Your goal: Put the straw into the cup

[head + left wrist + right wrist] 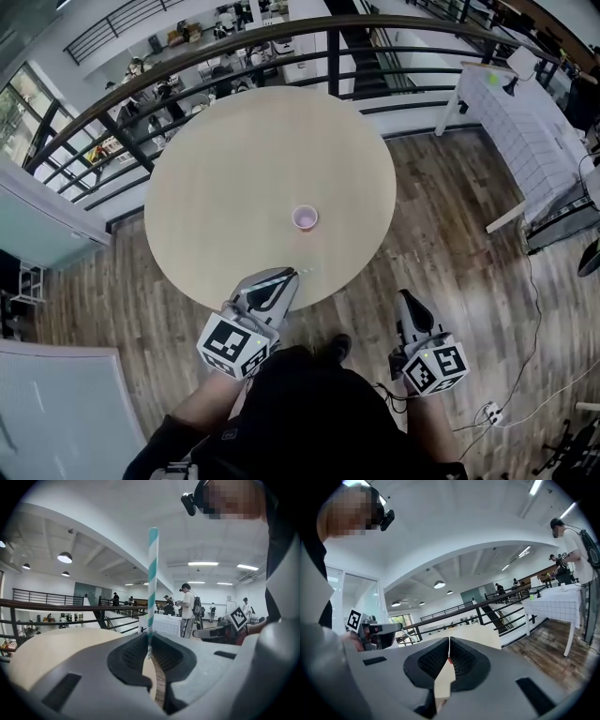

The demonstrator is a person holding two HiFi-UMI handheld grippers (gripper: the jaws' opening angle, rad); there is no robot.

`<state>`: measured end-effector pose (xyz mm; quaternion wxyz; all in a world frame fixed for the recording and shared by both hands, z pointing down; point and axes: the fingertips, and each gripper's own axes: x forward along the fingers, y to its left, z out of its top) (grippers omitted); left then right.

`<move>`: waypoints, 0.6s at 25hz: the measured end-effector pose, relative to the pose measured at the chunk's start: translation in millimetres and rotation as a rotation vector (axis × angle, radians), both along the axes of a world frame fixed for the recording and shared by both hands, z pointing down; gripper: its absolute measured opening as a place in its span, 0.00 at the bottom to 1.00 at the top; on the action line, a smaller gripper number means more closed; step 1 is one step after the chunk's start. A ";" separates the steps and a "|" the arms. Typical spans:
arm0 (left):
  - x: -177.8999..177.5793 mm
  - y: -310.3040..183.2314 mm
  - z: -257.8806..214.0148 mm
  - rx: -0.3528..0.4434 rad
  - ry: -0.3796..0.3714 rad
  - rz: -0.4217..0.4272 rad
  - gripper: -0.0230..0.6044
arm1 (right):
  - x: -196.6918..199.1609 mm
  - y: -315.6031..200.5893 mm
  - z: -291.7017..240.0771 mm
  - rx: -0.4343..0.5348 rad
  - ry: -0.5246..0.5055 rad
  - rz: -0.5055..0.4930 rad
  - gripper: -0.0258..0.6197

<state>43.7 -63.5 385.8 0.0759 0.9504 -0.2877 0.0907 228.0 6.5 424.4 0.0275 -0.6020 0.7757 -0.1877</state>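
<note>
A small pink cup (305,217) stands upright on the round wooden table (225,169), right of its middle and toward the near edge. My left gripper (289,275) hovers at the table's near edge, just short of the cup. It is shut on a teal-and-white striped straw (153,583), which stands upright out of the closed jaws (149,654). My right gripper (405,296) hangs off the table to the right, over the wood floor. Its jaws (449,641) are shut with the pads meeting and nothing held.
A dark metal railing (281,42) curves behind the table. A long white table (534,131) stands at the right, with a cable and power strip (487,411) on the wood floor. Several people stand far off in the left gripper view.
</note>
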 end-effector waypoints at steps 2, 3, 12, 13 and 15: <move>1.3 -9.2 5.1 -0.011 -0.008 -0.012 0.08 | 1.3 -9.3 1.6 -0.003 -0.014 -0.010 0.08; 1.4 -15.5 6.4 -0.012 -0.009 -0.019 0.08 | 0.9 -14.7 1.9 -0.006 -0.017 -0.015 0.08; -3.9 -80.0 11.3 -0.018 -0.012 -0.018 0.08 | -10.1 -83.5 1.8 -0.029 -0.001 -0.029 0.08; -4.9 -86.0 12.6 -0.020 -0.013 -0.010 0.08 | -13.3 -91.1 1.8 -0.030 0.000 -0.029 0.08; -7.2 -96.8 16.7 -0.022 -0.015 0.005 0.08 | -19.6 -104.4 3.9 -0.036 -0.003 -0.030 0.08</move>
